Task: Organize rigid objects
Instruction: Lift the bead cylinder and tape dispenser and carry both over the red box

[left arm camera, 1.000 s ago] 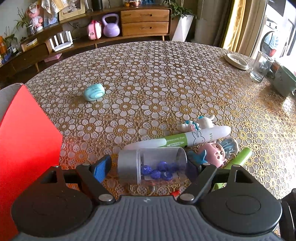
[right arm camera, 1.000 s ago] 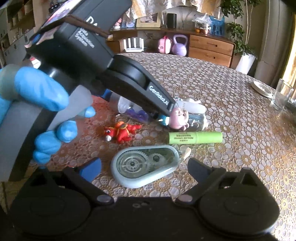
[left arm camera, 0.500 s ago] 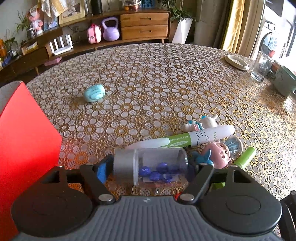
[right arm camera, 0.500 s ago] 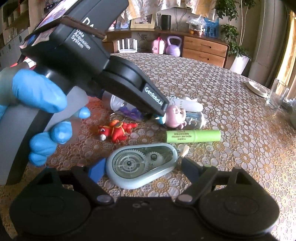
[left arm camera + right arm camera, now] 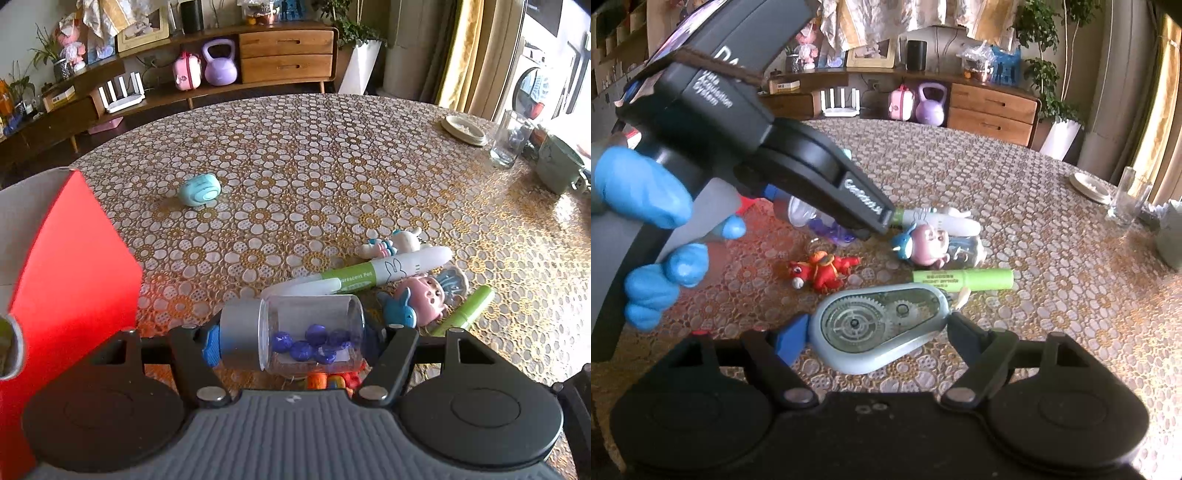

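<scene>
A living room, a round desk (image 5: 332,155) in floral cloth. Left view: the left claw (image 5: 291,339), closing, grasps a jar (image 5: 295,332) at lower centre. Right view: the right claw (image 5: 875,332) clamps a tape dispenser (image 5: 879,328), low centre. Both grasps made; lifting likely follows.

Left gripper (image 5: 291,332): black, with two round disc housings, a grey ribbed top plate bearing a small white mark, silver screws at the arm pivots, and blue pads on the fingers (image 5: 211,345). Its body carried white lettering. Right gripper (image 5: 875,328): all black, the same twin-disc form, silver pivot screws, a blue pad on one finger. Left hand (image 5: 646,229): blue glove, with a grey sleeve at the wrist.
</scene>
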The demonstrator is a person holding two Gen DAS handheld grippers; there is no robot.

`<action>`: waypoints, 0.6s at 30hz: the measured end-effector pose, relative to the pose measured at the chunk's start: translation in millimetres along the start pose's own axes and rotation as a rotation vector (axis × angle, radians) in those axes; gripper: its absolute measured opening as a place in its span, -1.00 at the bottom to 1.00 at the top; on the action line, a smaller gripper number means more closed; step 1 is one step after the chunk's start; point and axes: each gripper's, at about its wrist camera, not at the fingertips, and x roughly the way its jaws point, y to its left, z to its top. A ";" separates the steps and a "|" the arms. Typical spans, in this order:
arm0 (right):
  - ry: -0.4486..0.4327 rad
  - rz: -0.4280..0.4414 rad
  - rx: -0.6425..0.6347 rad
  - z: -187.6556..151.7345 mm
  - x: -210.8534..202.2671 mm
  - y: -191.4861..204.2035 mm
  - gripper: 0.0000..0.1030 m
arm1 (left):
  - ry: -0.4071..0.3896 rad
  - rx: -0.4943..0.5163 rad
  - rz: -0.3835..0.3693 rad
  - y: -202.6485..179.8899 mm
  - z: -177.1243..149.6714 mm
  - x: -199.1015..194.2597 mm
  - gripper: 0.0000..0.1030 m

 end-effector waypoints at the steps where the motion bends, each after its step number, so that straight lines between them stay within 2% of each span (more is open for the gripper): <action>1: -0.004 0.000 -0.001 1.2 -4.7 0.0 0.56 | -0.001 -0.005 -0.003 1.5 -0.2 -4.2 0.33; 7: -0.029 -0.002 -0.018 9.7 -31.7 5.6 0.56 | -0.003 -0.006 -0.013 8.4 -2.8 -32.1 0.33; 18: -0.085 -0.001 -0.058 33.8 -87.5 37.7 0.56 | -0.043 0.020 -0.030 26.1 -9.5 -106.1 0.33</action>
